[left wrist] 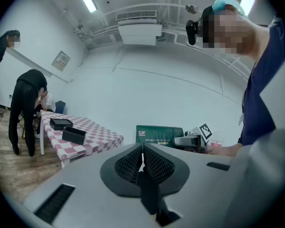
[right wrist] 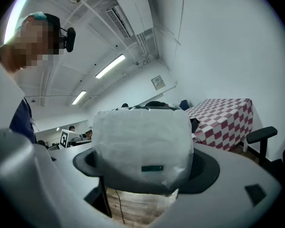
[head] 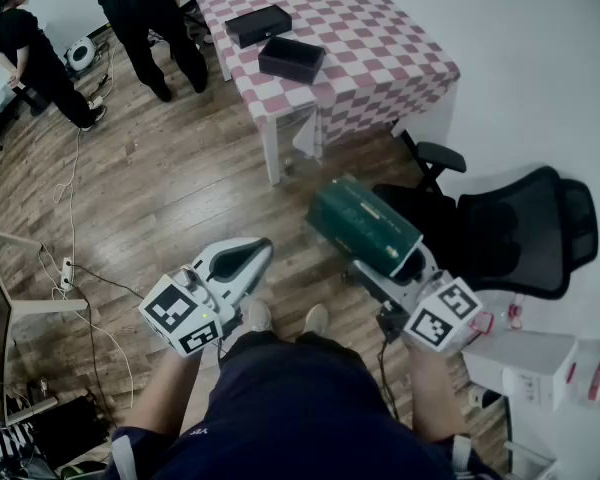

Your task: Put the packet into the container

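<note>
Head view: a person stands on the brown wood-plank floor (head: 160, 188), well apart from the pink-and-white checked tabletop (head: 380, 58) that carries the task's target. A black mesh office chair (head: 520, 228) sits to the right against the white wall, its armrest reaching toward the tabletop's near corner. The dark green plastic-wrapped packet (head: 365, 226) is in the air above the floor, pinched at one end by the right tongs (head: 385, 258), which are spread wide around it. The left tongs (head: 252, 253) are pressed together on nothing. On the tabletop lie a nearer shallow black box (head: 292, 58) and a farther shallow black box (head: 258, 23); the nearer one looks like the open container, though which is tray and which is lid cannot be told from here. The step in hand appears to be the carry. Doing it well likely means approaching the near edge squarely, keeping the long packet level, and lowering it lengthwise inside the box walls. Open floor lies ahead and left; the chair and a trailing white cable (head: 75, 183) narrow the sides.
</note>
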Tool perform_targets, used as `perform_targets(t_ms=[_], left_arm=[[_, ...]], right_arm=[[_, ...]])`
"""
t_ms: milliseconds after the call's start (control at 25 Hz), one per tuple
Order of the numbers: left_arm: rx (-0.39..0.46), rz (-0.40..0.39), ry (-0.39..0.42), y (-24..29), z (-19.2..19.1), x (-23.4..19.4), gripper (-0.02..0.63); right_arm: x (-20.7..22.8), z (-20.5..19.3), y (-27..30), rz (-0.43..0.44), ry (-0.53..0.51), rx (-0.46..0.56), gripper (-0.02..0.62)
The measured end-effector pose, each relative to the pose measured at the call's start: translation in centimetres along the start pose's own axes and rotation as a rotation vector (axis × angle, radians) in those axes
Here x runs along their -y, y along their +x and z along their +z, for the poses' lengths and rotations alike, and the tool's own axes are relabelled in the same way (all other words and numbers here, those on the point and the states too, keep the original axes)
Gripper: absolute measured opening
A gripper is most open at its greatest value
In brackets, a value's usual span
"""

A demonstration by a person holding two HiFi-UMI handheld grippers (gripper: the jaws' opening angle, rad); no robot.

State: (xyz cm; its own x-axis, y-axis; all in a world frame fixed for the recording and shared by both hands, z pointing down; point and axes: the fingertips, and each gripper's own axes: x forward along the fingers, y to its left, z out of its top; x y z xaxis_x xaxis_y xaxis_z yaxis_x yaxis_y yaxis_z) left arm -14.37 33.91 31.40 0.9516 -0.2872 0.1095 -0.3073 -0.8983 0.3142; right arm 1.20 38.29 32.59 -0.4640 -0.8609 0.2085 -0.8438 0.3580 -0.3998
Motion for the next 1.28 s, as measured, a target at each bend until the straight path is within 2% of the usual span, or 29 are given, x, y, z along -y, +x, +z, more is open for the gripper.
perform_targets(t_ms=[560, 920, 1280], left_arm=[[-0.007, 0.075, -0.022, 2.3, -2.0, 2.2, 0.034], [0.007, 0.106, 0.016, 6.1, -1.7, 5.4, 0.034], [0.006, 0.112, 0.032, 9.3, -1.4, 5.2, 0.034]], right_arm=[[3.1, -0.8, -2.5, 0.033, 0.072, 0.008, 0.451], [7.2, -0.6, -6.3, 0.071, 0.092, 0.018, 0.451], [10.2, 0.1, -6.4, 0.092, 0.099, 0.022, 0.451]])
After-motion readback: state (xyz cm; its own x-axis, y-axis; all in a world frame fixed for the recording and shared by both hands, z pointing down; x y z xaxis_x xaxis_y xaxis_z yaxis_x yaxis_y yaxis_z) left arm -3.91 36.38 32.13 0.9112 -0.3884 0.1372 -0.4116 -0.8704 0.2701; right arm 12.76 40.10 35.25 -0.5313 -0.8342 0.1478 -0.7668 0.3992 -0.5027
